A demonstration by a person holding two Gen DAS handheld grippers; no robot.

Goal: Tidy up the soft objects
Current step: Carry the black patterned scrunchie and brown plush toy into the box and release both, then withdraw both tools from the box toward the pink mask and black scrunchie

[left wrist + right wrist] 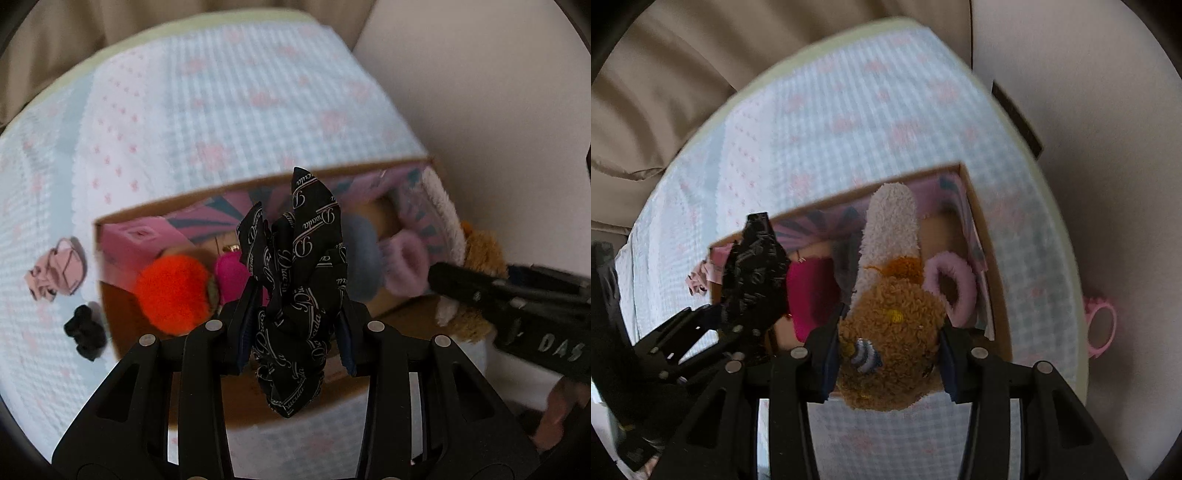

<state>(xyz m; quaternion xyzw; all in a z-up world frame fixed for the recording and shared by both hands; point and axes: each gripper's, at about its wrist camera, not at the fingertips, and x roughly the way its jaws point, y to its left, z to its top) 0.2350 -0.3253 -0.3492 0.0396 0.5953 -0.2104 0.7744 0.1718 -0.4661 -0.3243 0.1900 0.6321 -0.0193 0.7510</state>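
Left wrist: I look steeply down, close over the open brown cardboard box (110, 236).
Right wrist: same, from right.
Shared: box (997, 295), blue gingham bedspread (221, 110) (849, 110).

Soft, even daylight; both fisheye views motion-blurred, edges vignetted.

Checked bedcover (229, 122) smeared, its pattern barely resolved; orange pom-pom (173, 293) streaked. Black printed scrunchie (301, 280) sharp in the left view, lettering legible; blurred in the right. Brown plush toy (892, 332) moderately sharp. Small soft shadows beside black hair tie (85, 332). Strong barrel distortion; dark corners.
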